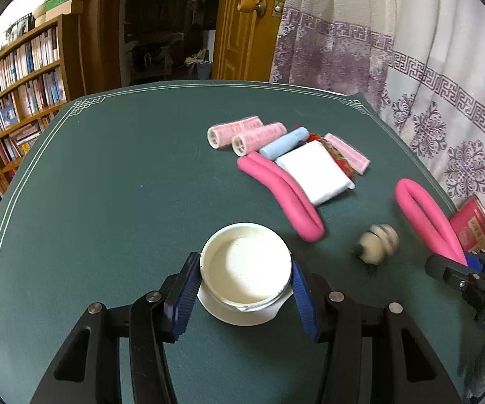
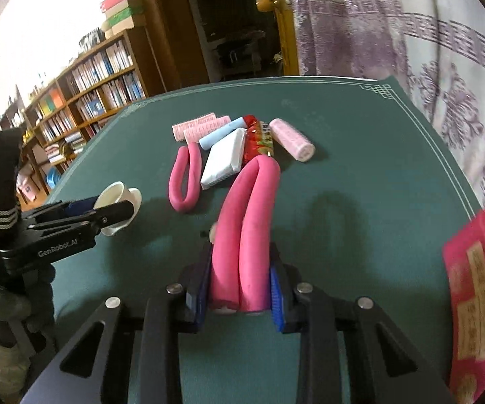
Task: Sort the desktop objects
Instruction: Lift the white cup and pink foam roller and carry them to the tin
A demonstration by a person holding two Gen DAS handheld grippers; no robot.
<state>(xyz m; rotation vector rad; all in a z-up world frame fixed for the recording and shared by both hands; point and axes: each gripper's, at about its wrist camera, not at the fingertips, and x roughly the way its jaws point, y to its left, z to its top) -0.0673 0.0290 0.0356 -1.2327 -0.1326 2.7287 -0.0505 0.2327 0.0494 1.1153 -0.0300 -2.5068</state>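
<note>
My left gripper point(image 1: 245, 282) is shut on a white round jar point(image 1: 245, 267), held low over the green table mat point(image 1: 107, 185); it also shows in the right wrist view point(image 2: 114, 198). My right gripper point(image 2: 240, 279) is shut on a folded pink foam roller point(image 2: 249, 219), which shows in the left wrist view point(image 1: 427, 215) at the right. A row of sorted items lies at mid-table: pink hair rollers point(image 1: 235, 131), a light blue tube point(image 1: 284, 143), a white box point(image 1: 316, 170), a red packet point(image 2: 257, 138) and another folded pink foam roller point(image 1: 282, 192).
A small cream and black object point(image 1: 377, 244), blurred, lies between the two grippers. A red booklet point(image 2: 474, 303) sits at the table's right edge. A bookshelf point(image 1: 16, 107) stands left, a doorway behind, a patterned curtain point(image 1: 444, 84) at the right.
</note>
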